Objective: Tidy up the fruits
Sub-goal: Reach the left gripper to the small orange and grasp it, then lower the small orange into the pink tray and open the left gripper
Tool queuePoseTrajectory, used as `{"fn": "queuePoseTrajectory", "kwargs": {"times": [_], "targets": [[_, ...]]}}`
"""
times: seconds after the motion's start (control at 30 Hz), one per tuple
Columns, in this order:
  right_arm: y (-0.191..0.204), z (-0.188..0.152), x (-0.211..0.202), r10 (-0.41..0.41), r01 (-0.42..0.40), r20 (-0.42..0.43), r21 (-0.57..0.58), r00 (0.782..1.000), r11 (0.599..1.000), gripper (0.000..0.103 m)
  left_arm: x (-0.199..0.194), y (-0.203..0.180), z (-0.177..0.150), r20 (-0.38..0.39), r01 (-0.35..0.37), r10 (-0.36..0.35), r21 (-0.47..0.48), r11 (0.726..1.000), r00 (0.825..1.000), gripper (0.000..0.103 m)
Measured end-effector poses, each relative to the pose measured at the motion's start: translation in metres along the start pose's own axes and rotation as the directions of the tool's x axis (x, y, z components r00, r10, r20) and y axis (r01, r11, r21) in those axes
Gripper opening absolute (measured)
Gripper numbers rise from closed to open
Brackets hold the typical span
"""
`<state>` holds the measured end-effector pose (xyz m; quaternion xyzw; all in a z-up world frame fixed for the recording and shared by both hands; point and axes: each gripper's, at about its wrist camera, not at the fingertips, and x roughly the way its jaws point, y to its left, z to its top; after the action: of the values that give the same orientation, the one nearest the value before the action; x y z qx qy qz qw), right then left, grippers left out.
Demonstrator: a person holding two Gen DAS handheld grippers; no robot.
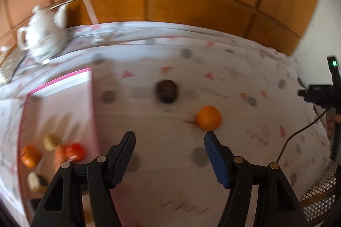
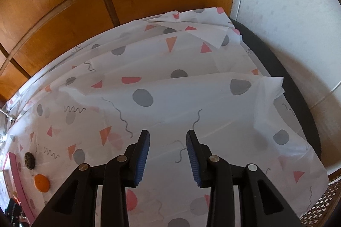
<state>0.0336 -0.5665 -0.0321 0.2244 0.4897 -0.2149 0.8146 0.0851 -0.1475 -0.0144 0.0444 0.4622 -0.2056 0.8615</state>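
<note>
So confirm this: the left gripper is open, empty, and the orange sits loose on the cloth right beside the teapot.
Not beside the teapot. The left wrist view shows the orange just ahead of the open, empty left gripper, near a dark brown fruit; the teapot stands far off at the back left.

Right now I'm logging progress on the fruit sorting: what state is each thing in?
left gripper: open, empty.
right gripper: open, empty.
orange: loose on the tablecloth, outside the tray.
dark brown fruit: loose on the cloth, outside the tray.
pink tray: holds several fruits.
teapot: upright.
</note>
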Motion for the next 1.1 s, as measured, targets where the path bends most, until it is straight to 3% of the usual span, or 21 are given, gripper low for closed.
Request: {"fn": "queuePoseTrajectory", "kwargs": {"times": [0.23, 0.47, 0.53, 0.57, 0.6, 0.83, 1.1], "targets": [[0.007, 0.000, -0.003, 0.046, -0.046, -0.001, -0.013, 0.999, 0.999, 0.036, 0.039, -0.036, 0.010, -0.065, 0.049, -0.045, 0.062, 0.997, 0.997, 0.068], [0.014, 0.000, -0.004, 0.073, -0.073, -0.007, -0.031, 0.997, 0.997, 0.036, 0.083, -0.052, 0.017, -0.124, 0.037, -0.026, 0.085, 0.996, 0.992, 0.067], [0.015, 0.000, -0.003, 0.074, -0.075, -0.009, -0.034, 0.997, 0.997, 0.036, 0.096, -0.052, 0.017, -0.157, 0.042, -0.029, 0.077, 0.996, 0.987, 0.051], [0.015, 0.000, -0.003, 0.076, -0.076, -0.009, -0.036, 0.997, 0.996, 0.036, 0.099, -0.052, 0.017, -0.159, 0.036, -0.024, 0.075, 0.997, 0.987, 0.048], [0.015, 0.000, -0.003, 0.076, -0.076, -0.010, -0.037, 0.997, 0.996, 0.036, 0.097, -0.053, 0.017, -0.141, 0.039, -0.028, 0.075, 0.996, 0.990, 0.039], [0.013, 0.000, 0.000, 0.064, -0.064, -0.018, -0.035, 0.998, 0.997, 0.036, 0.074, -0.035, 0.011, -0.118, 0.064, -0.061, 0.026, 0.998, 0.991, 0.039], [0.015, -0.003, 0.003, 0.044, -0.045, -0.025, -0.057, 0.999, 0.997, 0.036, 0.020, 0.004, 0.005, -0.031, 0.056, -0.057, -0.050, 0.997, 0.998, 0.039]]}}
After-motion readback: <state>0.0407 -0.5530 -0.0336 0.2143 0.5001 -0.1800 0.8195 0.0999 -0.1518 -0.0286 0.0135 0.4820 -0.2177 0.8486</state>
